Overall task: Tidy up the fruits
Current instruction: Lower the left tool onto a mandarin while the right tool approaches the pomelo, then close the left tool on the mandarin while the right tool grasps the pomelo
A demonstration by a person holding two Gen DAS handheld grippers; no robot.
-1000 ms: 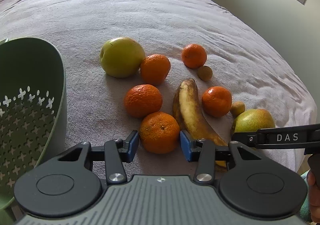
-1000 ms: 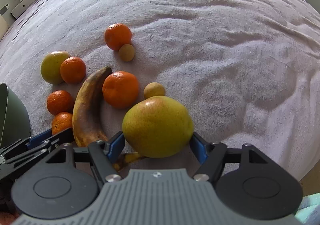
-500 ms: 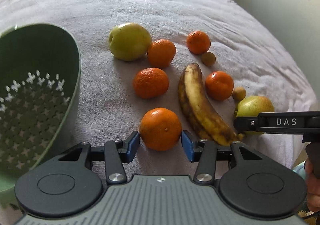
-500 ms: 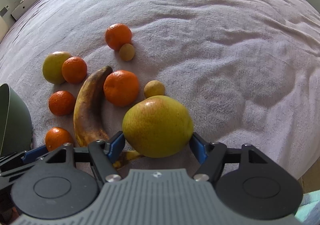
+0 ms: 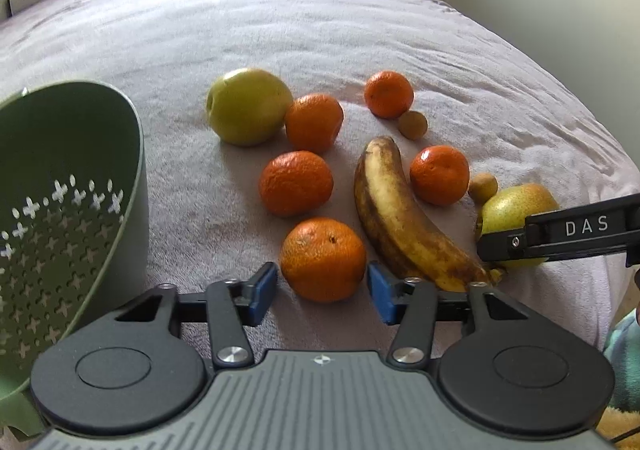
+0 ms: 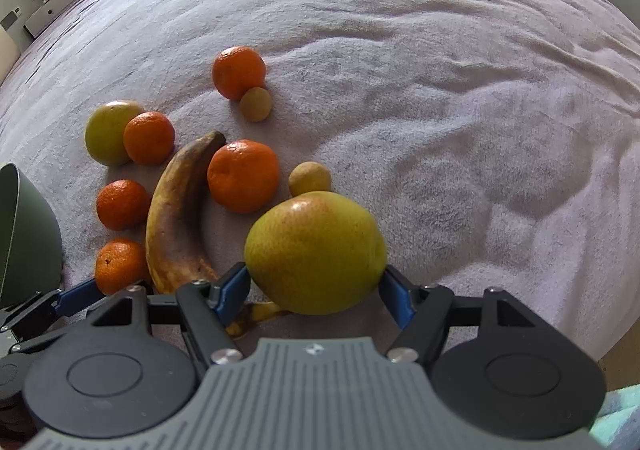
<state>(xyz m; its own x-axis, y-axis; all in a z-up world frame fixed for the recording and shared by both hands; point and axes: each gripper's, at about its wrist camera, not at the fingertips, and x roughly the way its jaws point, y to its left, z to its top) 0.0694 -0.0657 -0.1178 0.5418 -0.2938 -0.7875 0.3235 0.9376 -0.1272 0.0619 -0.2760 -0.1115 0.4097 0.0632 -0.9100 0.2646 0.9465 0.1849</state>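
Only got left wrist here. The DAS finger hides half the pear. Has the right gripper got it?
Observer: Looks so. The right gripper has both pads against opposite sides of the pear.
Operator: Anything else inside the jaws?
Observer: The banana has its stem tip poking in under the pear, near the pad on the banana's side.
Operator: Pear off the blanket yet?
Observer: Cannot tell; the pear hides the blanket beneath it.
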